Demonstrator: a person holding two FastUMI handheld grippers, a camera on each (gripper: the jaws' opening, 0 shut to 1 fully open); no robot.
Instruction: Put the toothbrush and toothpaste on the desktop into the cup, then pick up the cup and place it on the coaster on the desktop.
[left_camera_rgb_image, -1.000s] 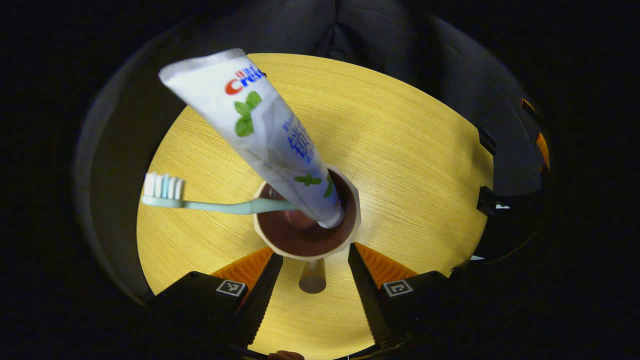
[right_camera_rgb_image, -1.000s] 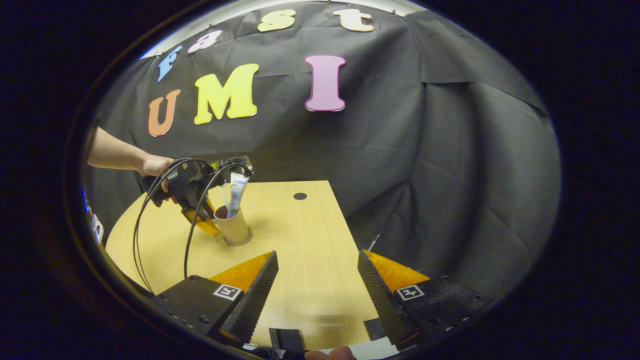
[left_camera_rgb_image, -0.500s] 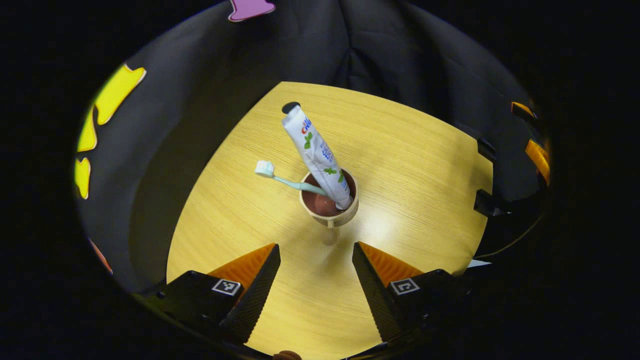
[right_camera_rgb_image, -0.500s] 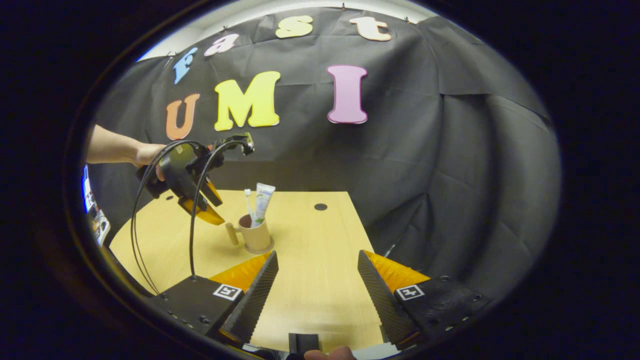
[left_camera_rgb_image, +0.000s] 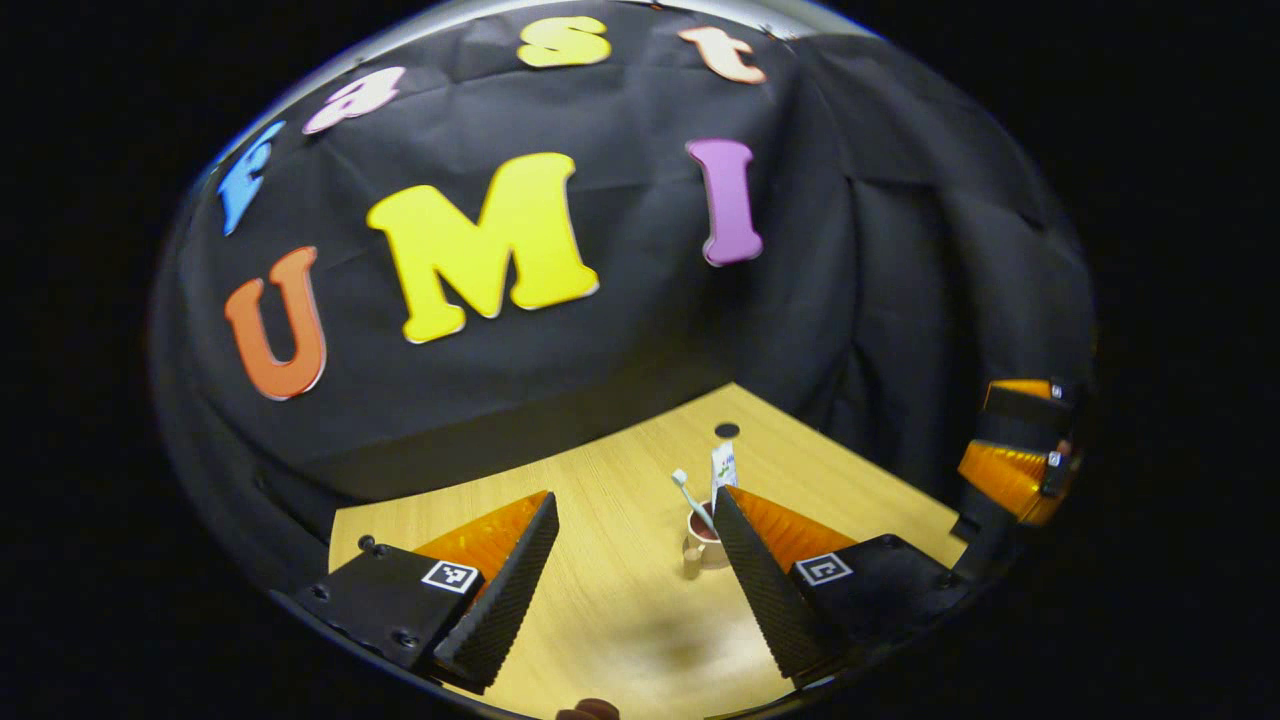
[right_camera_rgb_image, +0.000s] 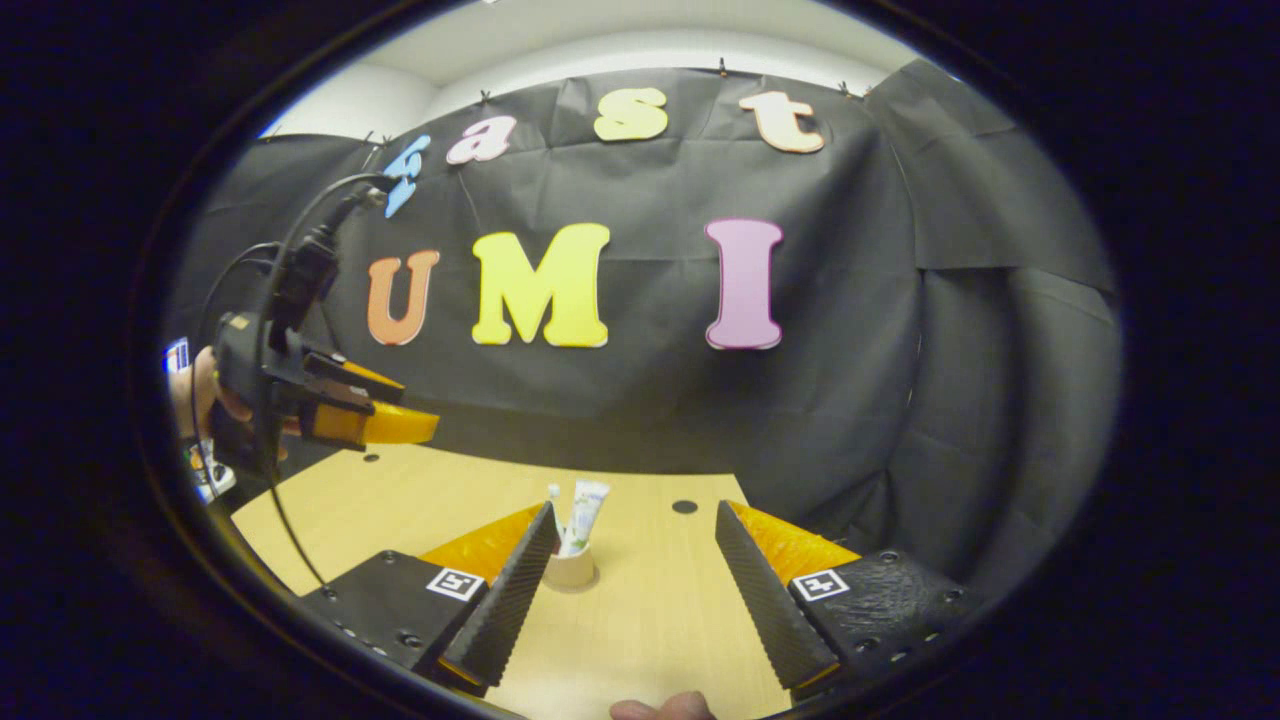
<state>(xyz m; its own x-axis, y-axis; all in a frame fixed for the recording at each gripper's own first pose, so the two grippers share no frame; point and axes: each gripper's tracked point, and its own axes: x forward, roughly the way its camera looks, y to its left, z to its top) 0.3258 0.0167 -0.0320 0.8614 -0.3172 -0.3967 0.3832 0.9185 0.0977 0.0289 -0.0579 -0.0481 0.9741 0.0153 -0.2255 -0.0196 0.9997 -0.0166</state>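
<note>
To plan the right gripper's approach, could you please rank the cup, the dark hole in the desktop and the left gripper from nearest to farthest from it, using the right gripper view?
1. Cup: just ahead, by the right gripper's left finger.
2. Dark hole: farther back on the desktop, centre-right.
3. Left gripper: raised, far left; whether it lies beyond the hole is hard to call.

Tan cup (right_camera_rgb_image: 572, 570), white toothpaste (right_camera_rgb_image: 581, 512), pale wood-grain desktop (right_camera_rgb_image: 640, 620).

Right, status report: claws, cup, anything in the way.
Left claw open, empty, off the desk. Right claw open, empty. Toothbrush and toothpaste standing in cup on desk. Nothing near the cup.
</note>
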